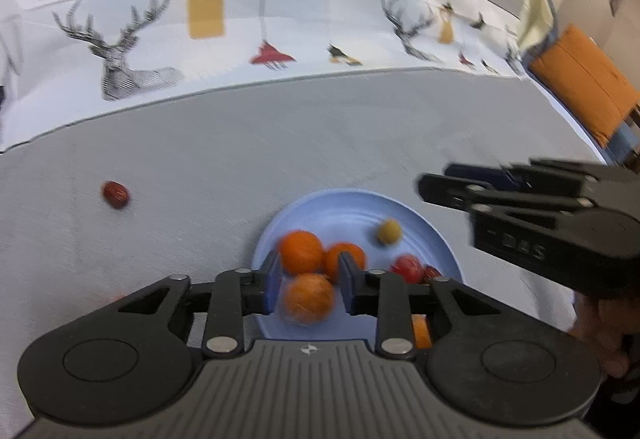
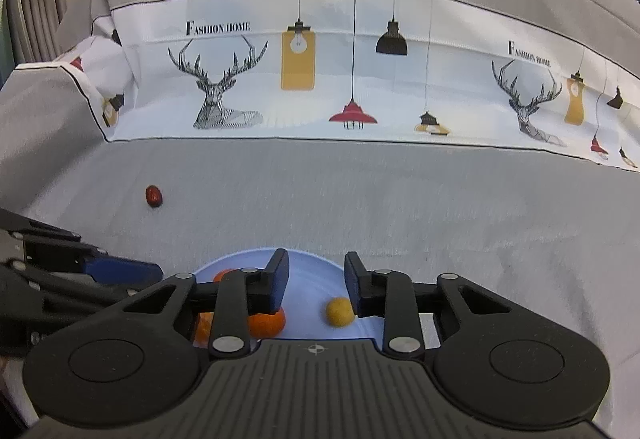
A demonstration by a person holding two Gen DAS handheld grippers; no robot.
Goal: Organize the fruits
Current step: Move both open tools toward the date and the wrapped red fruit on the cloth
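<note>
1. Writing: the white printed band of the cloth (image 2: 360,71) reads "FASHION HOME" twice in the right wrist view, each time above a stag's head. In the left wrist view the body of the right gripper (image 1: 460,185) bears raised letters that look like "DAS" – too blurred to be sure.

2. Count, left wrist view: the blue plate (image 1: 344,207) holds three oranges (image 1: 301,252) close together in a cluster, one small yellow fruit (image 1: 389,232) set apart toward the far right, and two red fruits (image 1: 408,267) side by side at the right rim. A further orange shape shows low behind the gripper's linkage; what it is cannot be told.

3. One red date (image 1: 116,195) lies alone on the grey cloth, well apart from the plate to the left.

4. Left gripper (image 1: 308,279): it hangs over the near side of the plate, jaws apart, nothing clamped. The nearest orange appears between the fingers, below them and blurred; whether it touches them cannot be told.

5. Right gripper: in its own view (image 2: 316,287) it is level over the plate, jaws apart and empty – the yellow fruit (image 2: 340,312) lies just inside its right finger, an orange (image 2: 266,323) under its left one.

6. The left gripper's blue-padded fingers (image 2: 120,271) reach in from the left edge of the right wrist view, near the plate's rim.
</note>
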